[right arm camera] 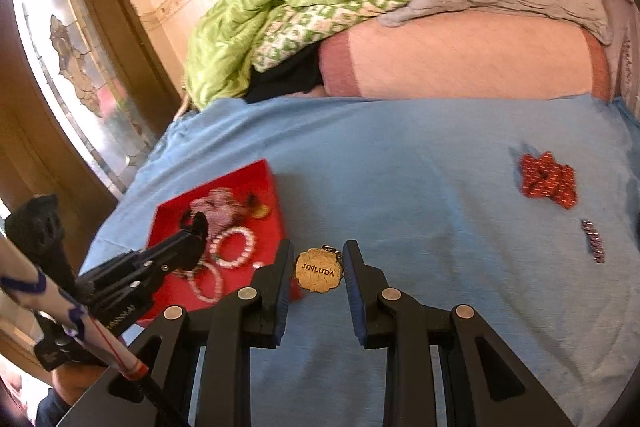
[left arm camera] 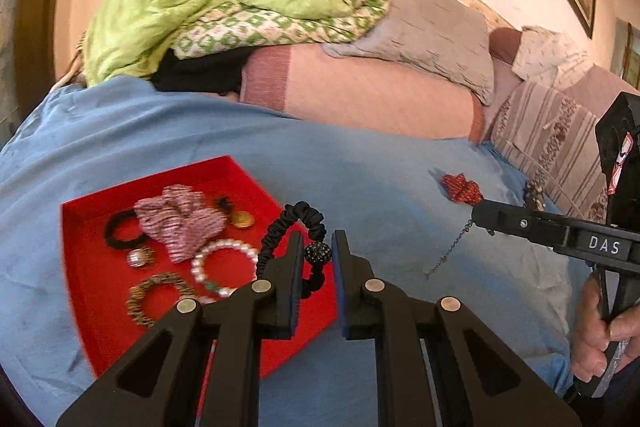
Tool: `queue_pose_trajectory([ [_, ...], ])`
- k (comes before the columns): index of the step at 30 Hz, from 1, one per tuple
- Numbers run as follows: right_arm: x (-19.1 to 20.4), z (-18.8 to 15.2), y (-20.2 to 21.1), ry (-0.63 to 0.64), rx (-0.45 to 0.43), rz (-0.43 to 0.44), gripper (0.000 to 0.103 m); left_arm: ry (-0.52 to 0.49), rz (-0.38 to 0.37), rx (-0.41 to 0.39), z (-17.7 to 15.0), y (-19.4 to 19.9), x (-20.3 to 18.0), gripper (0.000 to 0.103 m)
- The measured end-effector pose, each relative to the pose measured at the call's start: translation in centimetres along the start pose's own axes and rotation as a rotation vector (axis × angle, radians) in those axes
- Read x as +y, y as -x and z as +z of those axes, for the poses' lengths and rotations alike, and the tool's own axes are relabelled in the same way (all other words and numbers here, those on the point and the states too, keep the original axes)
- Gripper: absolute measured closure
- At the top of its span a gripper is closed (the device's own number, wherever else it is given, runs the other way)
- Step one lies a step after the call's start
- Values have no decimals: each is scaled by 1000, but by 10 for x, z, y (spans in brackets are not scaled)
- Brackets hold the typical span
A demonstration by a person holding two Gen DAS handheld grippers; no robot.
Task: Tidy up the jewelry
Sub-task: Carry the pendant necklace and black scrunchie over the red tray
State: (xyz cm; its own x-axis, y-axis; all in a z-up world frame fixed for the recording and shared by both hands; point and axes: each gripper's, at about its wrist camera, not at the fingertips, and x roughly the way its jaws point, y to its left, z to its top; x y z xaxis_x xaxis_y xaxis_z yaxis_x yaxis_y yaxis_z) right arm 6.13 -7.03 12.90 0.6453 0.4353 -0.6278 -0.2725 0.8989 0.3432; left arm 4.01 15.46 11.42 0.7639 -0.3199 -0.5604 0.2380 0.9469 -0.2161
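Red shallow cardboard tray, set on blue bedsheet; contents: pink striped fabric bow, white pearl bracelet, black hair tie, gold coin pendant. Left gripper: clenched on black ruched scrunchie with beaded ball, held over the tray's near corner. Right gripper: grasping gold scalloped "JINLUDA" tag on a thin chain that dangles above the sheet. Handling note: carry both pieces over the tray's inside, lower them past the rim, then release, chain gathered first. Clearance: open sheet lies between tray and red patterned bow; small beaded strip lies near it, well apart from the tray.
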Motion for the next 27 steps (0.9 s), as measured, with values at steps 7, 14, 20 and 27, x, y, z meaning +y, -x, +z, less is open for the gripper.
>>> queue_pose_trajectory([
  [7,50,9,-10,56,4,51,76,46,46,-3,-7,21,41,90],
  [14,99,21,-9,121,-14,102,76,107,76,5,-15,33,73,90],
  [20,125,24,-19,149,-8,113,76,132,86,18,-19,36,85,90],
  [27,143,28,-33,174,3,115,76,139,87,69,-26,27,87,90],
])
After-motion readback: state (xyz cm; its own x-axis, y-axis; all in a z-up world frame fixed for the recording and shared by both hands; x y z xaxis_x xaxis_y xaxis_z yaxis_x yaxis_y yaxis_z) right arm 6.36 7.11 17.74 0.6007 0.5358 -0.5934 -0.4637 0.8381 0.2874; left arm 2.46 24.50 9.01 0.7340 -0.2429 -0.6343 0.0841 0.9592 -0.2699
